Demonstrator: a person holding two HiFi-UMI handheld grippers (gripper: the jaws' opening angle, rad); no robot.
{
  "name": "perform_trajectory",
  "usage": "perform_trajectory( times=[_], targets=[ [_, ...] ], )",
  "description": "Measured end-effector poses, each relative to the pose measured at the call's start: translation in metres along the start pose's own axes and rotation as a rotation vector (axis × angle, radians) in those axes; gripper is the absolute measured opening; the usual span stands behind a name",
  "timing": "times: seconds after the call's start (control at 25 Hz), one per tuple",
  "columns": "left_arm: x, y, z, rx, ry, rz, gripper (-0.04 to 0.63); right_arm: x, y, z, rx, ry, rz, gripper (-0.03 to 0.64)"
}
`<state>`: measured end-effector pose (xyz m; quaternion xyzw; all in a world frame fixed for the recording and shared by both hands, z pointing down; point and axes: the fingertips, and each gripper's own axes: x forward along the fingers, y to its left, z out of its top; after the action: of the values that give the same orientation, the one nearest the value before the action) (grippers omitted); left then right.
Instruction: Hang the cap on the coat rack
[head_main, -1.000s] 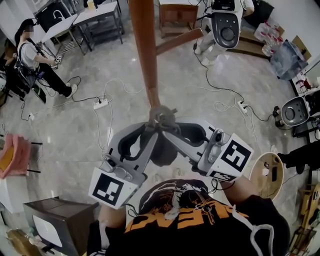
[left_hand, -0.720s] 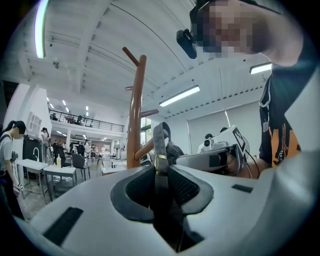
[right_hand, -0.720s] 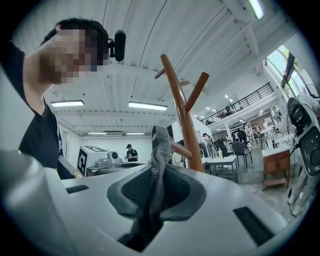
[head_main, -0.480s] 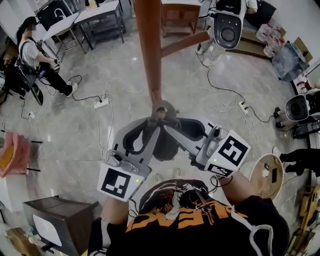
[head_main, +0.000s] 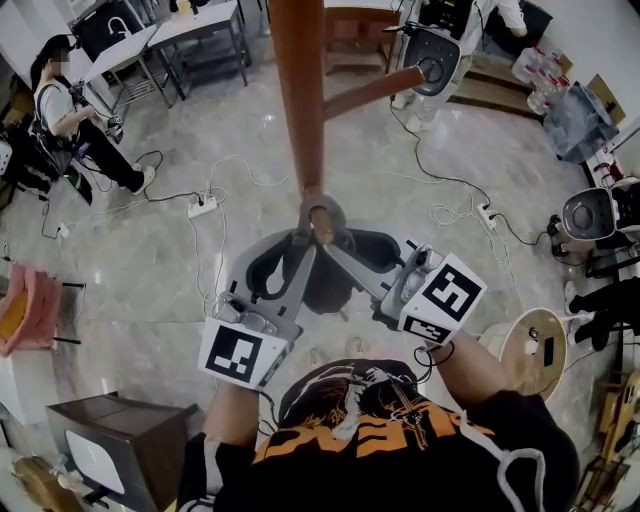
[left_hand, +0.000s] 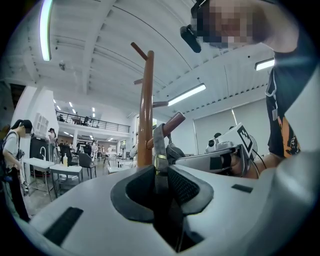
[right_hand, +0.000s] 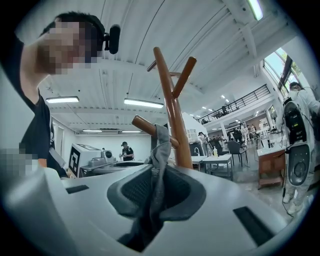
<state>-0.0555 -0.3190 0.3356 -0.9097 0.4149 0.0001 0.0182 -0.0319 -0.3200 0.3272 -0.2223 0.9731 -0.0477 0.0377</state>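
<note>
The dark grey cap (head_main: 328, 285) hangs between my two grippers in the head view, its strap looped over the end of a low peg (head_main: 321, 222) of the brown wooden coat rack (head_main: 297, 90). My left gripper (head_main: 303, 248) is shut on the strap (left_hand: 159, 150) just below its metal buckle. The peg (left_hand: 170, 124) rises right behind it. My right gripper (head_main: 338, 252) is shut on the cap's grey fabric (right_hand: 160, 145), which drapes over the same peg (right_hand: 145, 125) beside the pole (right_hand: 175, 115). Both grippers point at the pole from close by.
Another peg (head_main: 372, 88) juts right from the pole higher up. Below lie a marble floor with cables and a power strip (head_main: 201, 207). A person (head_main: 70, 120) stands far left, a white robot (head_main: 440, 50) at the top right, a round stool (head_main: 530, 350) at the right.
Both grippers and the cap have shifted a little toward the pole, and the strap loop now sits on the peg's end. Neither grip has changed.
</note>
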Motion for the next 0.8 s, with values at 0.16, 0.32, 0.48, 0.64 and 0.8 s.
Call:
perform_trajectory(
  times=[0.16,0.32,0.48,0.64,0.8],
  targets=[
    [0.003,0.003,-0.002,-0.010,-0.017,0.006,0.097,0.003,-0.003,-0.005,-0.004,0.010,-0.007,0.066],
    [0.003,0.006,-0.012,-0.002,-0.011,0.009,0.097,0.005,-0.007,-0.014,0.003,0.015,-0.014,0.066],
    [0.005,0.008,-0.013,-0.001,-0.021,0.010,0.097,0.006,-0.010,-0.015,-0.002,0.011,-0.019,0.066],
    [0.013,0.011,-0.013,0.005,-0.028,0.014,0.097,0.007,-0.019,-0.015,-0.015,0.010,-0.032,0.066],
    [0.017,0.013,-0.016,0.002,-0.030,0.017,0.097,0.007,-0.025,-0.018,-0.055,0.019,-0.052,0.066]
  ],
)
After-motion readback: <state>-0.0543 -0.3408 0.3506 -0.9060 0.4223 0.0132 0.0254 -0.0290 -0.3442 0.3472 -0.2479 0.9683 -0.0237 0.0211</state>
